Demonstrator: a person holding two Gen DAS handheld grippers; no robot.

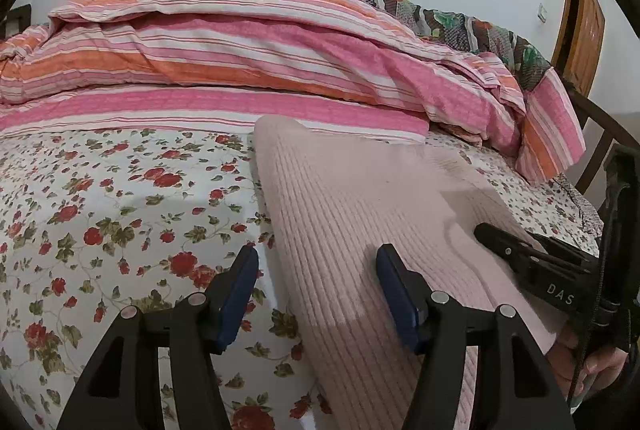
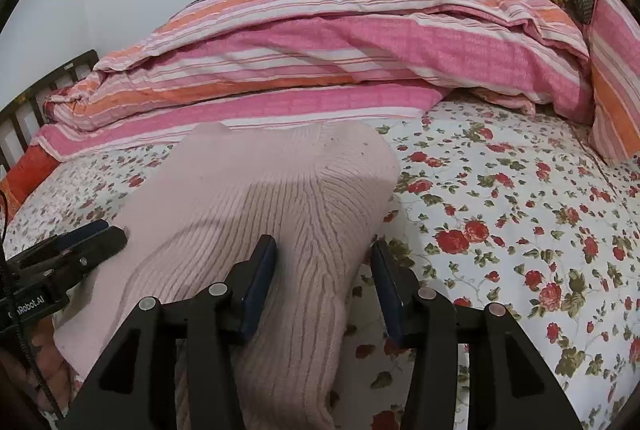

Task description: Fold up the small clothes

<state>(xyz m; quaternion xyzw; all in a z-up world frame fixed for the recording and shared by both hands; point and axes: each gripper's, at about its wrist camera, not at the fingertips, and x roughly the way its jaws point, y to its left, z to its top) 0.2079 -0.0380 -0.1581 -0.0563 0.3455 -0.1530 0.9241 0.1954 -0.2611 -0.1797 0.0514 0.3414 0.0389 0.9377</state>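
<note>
Nearest the left wrist camera, the left gripper (image 1: 318, 294) stands open low in the frame, its pads apart over the left edge of the pink ribbed sweater (image 1: 352, 222), pressing nothing. Low in the right wrist view, the right gripper (image 2: 324, 286) is likewise open over the sweater's right edge. Between them the sweater lies folded on the flowered sheet (image 1: 100, 214). Farther up, a striped quilt (image 1: 240, 62) is heaped across the frame, with a patterned blanket (image 1: 440, 18) behind it.
</note>
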